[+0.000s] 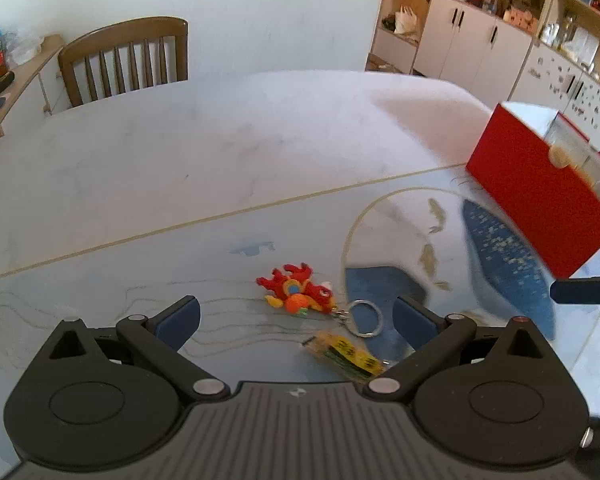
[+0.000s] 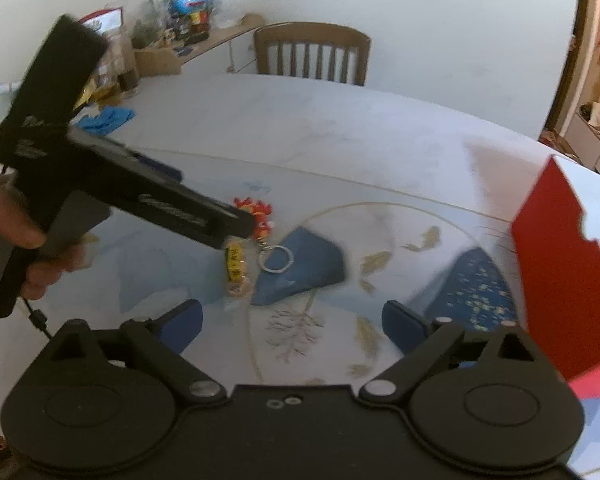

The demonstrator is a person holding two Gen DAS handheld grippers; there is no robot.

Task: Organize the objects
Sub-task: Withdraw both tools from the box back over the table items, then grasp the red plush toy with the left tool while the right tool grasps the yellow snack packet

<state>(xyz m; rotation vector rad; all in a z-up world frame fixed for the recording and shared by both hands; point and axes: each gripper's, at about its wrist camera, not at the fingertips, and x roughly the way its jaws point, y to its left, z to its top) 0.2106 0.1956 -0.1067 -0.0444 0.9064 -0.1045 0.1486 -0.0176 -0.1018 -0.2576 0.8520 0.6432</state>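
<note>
Two tongs are seen above one pale desk (image 1: 148, 168), part of which is covered by a glossy printed mat with blue shapes. The left tongs (image 1: 296, 320) are held with the jaws wide apart and nothing between the blue pads; their black body is also seen from the right wrist view, gripped by a hand (image 2: 16, 220) at the left edge. The right tongs (image 2: 292, 326) are likewise spread wide, and nothing is clamped between them. One red and orange plush charm (image 1: 296, 290) lies on the mat just ahead of the left tongs, and one metal key ring (image 1: 365, 318) lies just beside it, joined by a short chain. One small yellow and black tag (image 1: 350, 354) lies near the ring, close under the left tongs' right finger; whether it is fastened to the same ring cannot be told. One red box (image 1: 540, 192), open at the top with a pale inside, is seen at the right side of the desk, well apart from the charm; whether it rests on the desk cannot be told. One wooden chair (image 1: 128, 60) with a slatted back stands at the far side of the desk. White cupboards (image 1: 472, 44) and crowded shelves are seen beyond, too blurred for their contents to be counted.
</note>
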